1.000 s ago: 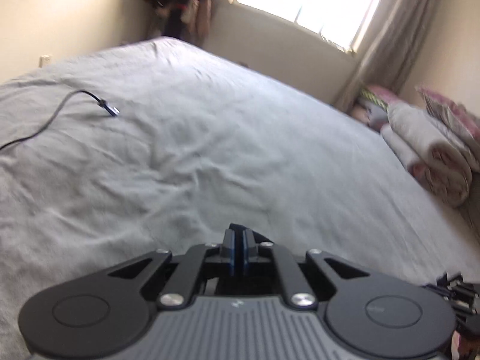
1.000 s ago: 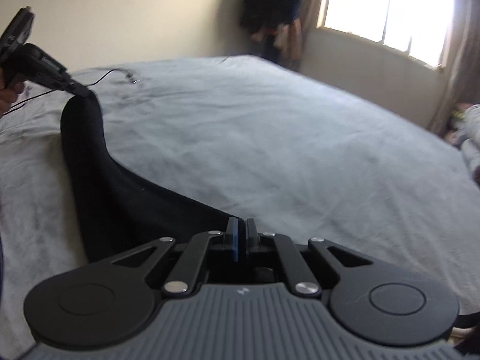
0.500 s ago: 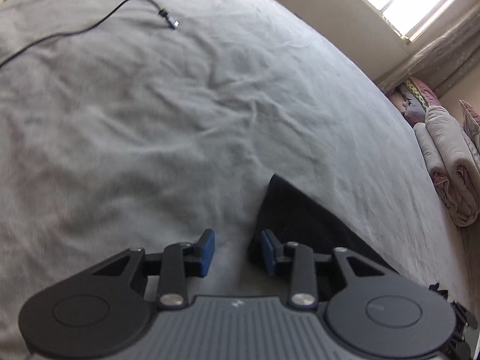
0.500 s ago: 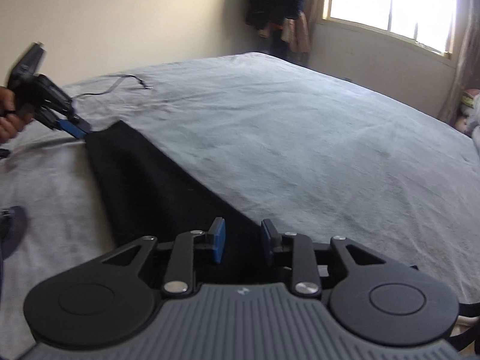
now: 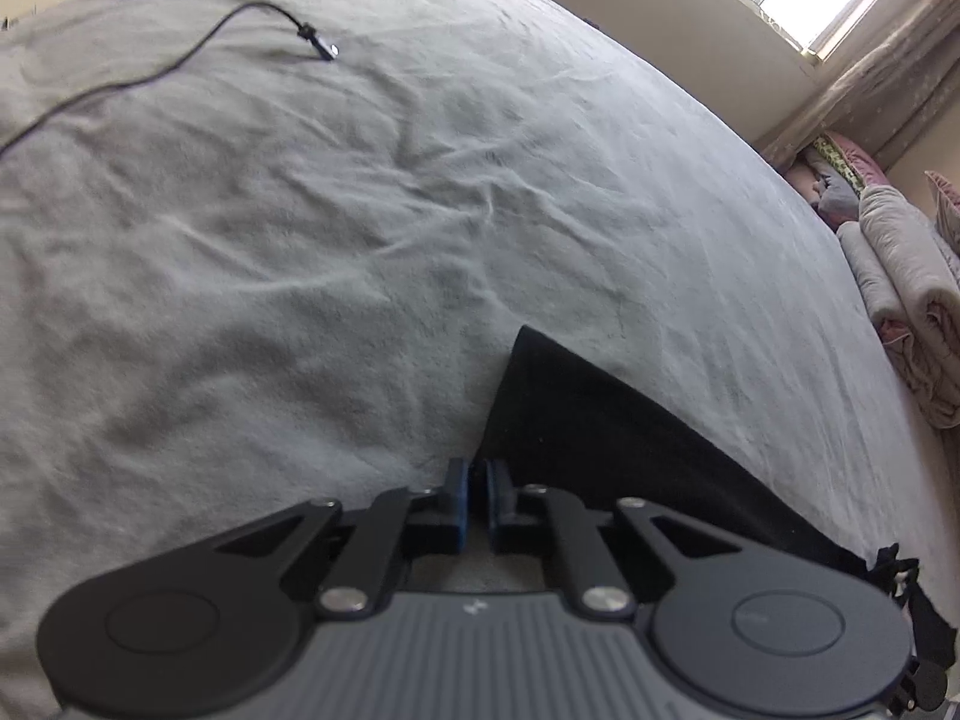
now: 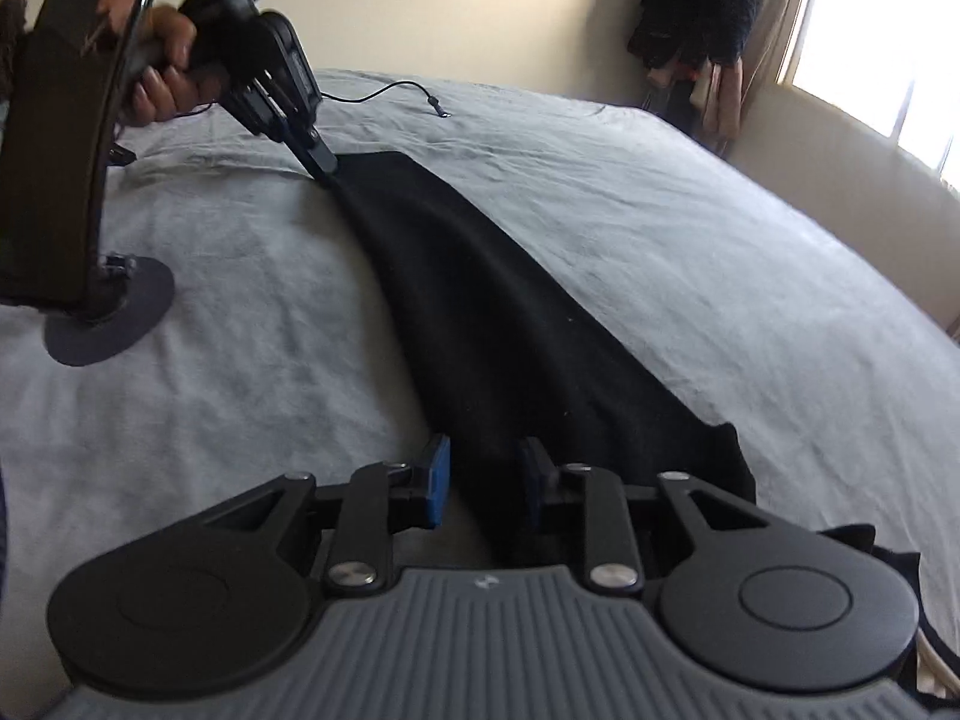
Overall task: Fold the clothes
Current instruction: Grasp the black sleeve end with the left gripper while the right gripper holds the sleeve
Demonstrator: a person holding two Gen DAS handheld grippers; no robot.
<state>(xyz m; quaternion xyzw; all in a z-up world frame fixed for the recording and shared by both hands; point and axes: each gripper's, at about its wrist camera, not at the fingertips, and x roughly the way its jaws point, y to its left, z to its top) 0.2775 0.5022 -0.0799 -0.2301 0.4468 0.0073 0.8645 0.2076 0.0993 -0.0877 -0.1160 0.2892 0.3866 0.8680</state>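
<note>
black garment [image 6: 498, 324] | long strip, flat on bed [image 6: 690, 228] | L gripper [image 5: 475, 501] pinching corner

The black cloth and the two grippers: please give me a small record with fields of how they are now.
surface: grey bed
cloth: black cloth, lying stretched in a long band on the bed
left gripper: fingers nearly shut at the far edge of the cloth, held by a hand
right gripper: open, fingers either side of the near end of the cloth
other: cable on the bed; phone on stand to the left
</note>
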